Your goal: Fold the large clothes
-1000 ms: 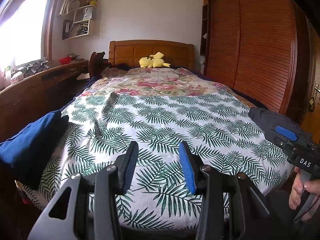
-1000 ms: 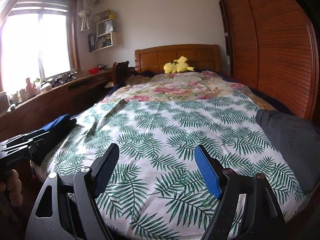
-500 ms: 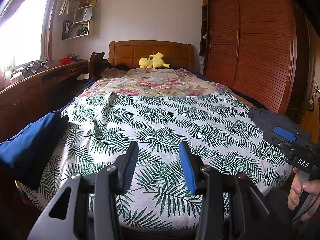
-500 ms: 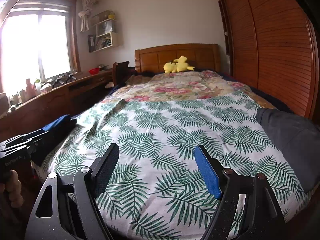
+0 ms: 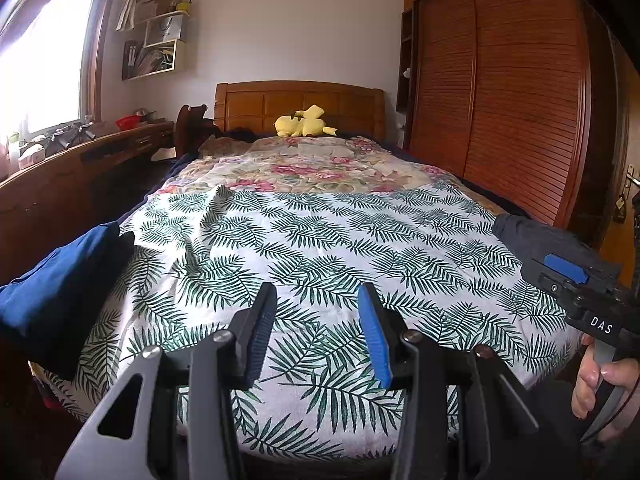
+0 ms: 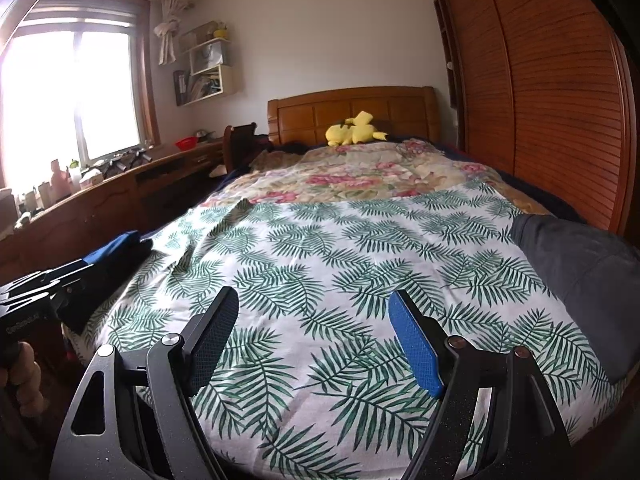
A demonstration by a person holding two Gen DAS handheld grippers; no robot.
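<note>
A blue garment (image 5: 56, 292) lies bunched at the bed's near left edge; it also shows in the right wrist view (image 6: 116, 246). A dark grey garment (image 6: 580, 264) lies at the near right edge, and shows in the left wrist view (image 5: 536, 236). My left gripper (image 5: 316, 328) is open and empty, held over the foot of the bed. My right gripper (image 6: 312, 336) is open wider and empty, to its right. Each gripper's body shows at the edge of the other's view.
The bed carries a palm-leaf sheet (image 5: 320, 240) with a floral quilt (image 5: 312, 164) behind it. A yellow plush toy (image 5: 304, 122) sits at the headboard. A wooden desk (image 5: 80, 160) runs along the left, a louvred wardrobe (image 5: 500, 92) along the right.
Both grippers have stayed nearly still and open. The view has drifted only slightly.
</note>
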